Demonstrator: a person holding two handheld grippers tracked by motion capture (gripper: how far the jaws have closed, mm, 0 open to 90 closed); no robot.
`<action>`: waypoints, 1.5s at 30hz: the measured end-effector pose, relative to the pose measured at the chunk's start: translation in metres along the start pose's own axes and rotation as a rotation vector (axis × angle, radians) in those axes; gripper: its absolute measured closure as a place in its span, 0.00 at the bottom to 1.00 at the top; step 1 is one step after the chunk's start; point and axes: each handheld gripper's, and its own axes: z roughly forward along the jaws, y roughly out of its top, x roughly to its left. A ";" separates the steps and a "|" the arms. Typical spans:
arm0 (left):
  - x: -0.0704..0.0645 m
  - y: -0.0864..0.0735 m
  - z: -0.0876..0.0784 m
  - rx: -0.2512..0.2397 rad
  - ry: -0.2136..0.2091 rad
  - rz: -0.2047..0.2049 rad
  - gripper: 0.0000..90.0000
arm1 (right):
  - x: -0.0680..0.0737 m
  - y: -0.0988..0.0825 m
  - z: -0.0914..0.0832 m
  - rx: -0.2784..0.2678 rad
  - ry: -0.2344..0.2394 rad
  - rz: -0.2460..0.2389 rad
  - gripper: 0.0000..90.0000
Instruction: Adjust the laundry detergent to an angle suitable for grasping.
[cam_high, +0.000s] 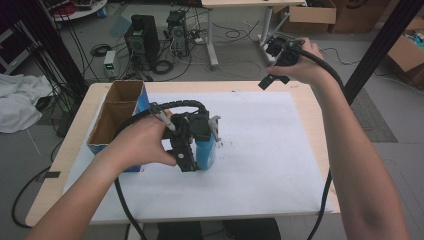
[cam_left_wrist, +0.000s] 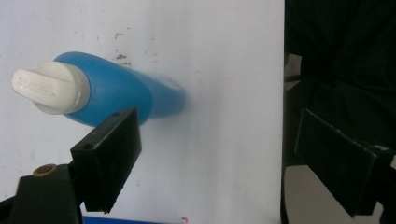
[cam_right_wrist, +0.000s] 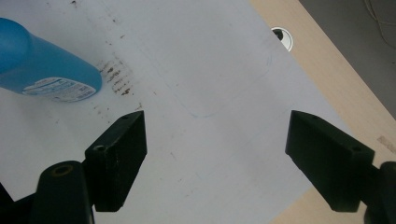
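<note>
A blue bottle (cam_high: 206, 152) with a white cap (cam_left_wrist: 44, 88) stands on the white paper (cam_high: 260, 150) near the table's middle. My left gripper (cam_high: 192, 161) hovers right over it, pointing down. In the left gripper view the bottle (cam_left_wrist: 116, 93) lies beyond the left jaw, not between the jaws, and my left gripper (cam_left_wrist: 219, 130) is open with nothing in it. My right gripper (cam_high: 274, 75) is held high over the far right of the table, open and with nothing in it. In the right gripper view the bottle (cam_right_wrist: 42, 65) stands far to the upper left of my right gripper (cam_right_wrist: 217, 123).
An open cardboard box (cam_high: 117, 112) with blue sides sits at the left of the table, close behind my left hand. The wooden table edge (cam_right_wrist: 336, 79) has a cable hole (cam_right_wrist: 283, 38). Computers and cables lie on the floor beyond.
</note>
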 end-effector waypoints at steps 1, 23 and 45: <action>0.000 0.000 0.000 0.001 0.002 -0.001 0.17 | 0.000 0.000 0.000 0.000 0.000 0.000 0.23; -0.002 0.003 0.000 0.003 0.002 -0.003 0.17 | 0.000 -0.005 -0.003 0.005 0.001 -0.001 0.22; -0.003 0.000 -0.002 0.004 0.009 -0.009 0.16 | 0.002 -0.005 -0.005 0.000 0.001 -0.011 0.22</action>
